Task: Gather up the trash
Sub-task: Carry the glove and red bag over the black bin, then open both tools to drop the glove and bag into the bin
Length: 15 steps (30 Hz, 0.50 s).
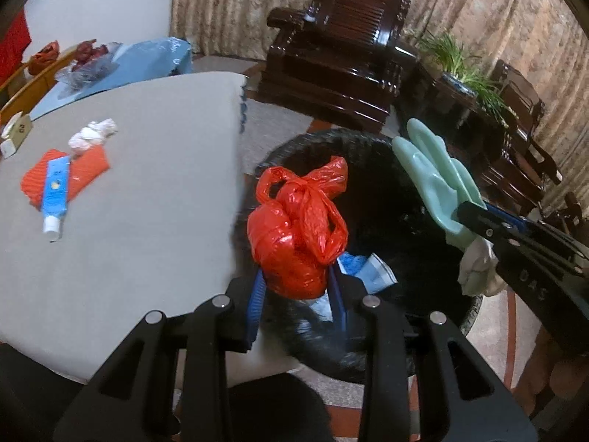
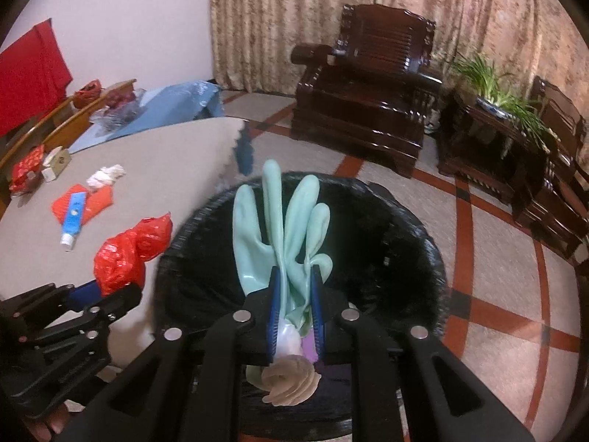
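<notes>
My left gripper (image 1: 296, 276) is shut on a knotted red plastic bag (image 1: 298, 228), held at the near left rim of the black-lined bin (image 1: 331, 140). The right wrist view shows that red bag (image 2: 127, 254) and the left gripper (image 2: 99, 294) beside the table edge. My right gripper (image 2: 294, 280) is shut on a pale green rubber glove (image 2: 283, 228) with a beige cuff, hanging over the mouth of the bin (image 2: 405, 228). The left wrist view shows the glove (image 1: 434, 176) above the bin's right side. Blue and white scraps (image 1: 368, 267) lie inside the bin.
On the grey table (image 1: 147, 221) lie an orange cloth (image 1: 88, 169), a blue tube (image 1: 55, 191) and a crumpled white tissue (image 1: 94, 134). Dark wooden armchairs (image 2: 368, 84) and a potted plant (image 2: 493, 81) stand behind on the patterned floor.
</notes>
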Available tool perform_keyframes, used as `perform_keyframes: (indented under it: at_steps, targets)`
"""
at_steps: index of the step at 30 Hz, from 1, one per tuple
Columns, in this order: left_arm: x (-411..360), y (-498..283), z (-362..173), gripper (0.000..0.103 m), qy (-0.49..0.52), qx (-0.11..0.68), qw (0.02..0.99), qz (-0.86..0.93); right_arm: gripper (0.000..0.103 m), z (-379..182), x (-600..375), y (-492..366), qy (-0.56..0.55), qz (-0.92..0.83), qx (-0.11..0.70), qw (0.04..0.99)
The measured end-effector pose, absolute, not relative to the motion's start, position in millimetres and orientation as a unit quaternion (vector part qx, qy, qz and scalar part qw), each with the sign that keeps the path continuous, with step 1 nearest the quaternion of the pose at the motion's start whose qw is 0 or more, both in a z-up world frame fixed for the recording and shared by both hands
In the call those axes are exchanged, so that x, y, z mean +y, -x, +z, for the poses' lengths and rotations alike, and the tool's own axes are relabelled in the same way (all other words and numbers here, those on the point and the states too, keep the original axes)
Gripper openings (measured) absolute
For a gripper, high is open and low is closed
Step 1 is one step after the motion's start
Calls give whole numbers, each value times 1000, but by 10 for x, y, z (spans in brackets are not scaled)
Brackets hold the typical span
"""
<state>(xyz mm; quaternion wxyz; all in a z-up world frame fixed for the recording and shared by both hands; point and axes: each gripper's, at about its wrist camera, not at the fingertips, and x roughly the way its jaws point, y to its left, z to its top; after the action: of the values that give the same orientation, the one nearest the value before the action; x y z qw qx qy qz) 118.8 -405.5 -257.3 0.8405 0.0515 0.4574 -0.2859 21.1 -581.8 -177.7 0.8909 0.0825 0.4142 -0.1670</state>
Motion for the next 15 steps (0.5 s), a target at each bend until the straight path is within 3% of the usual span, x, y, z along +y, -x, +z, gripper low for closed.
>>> perform_keyframes:
  at_steps: [8,11,13,15]
  targets:
    - [-4367,-1192,-2758,31,-56,468,829,-300,17,-2052,-6105,-210,-99,-181,433,878]
    - [-4431,-1230,-2834,42,-61,472,823,-309,30,-2127,-6149,-186,-97,-190,439,873]
    - [-4431,-1221,-2854,53,-72,463,828,-308,30,-2129,-6174,-154,-98,-197,436,873]
    - [-4391,-1225,-2846,55,-73,460,830,-307,30,-2121,-6194,-124,-105,-198,432,874]
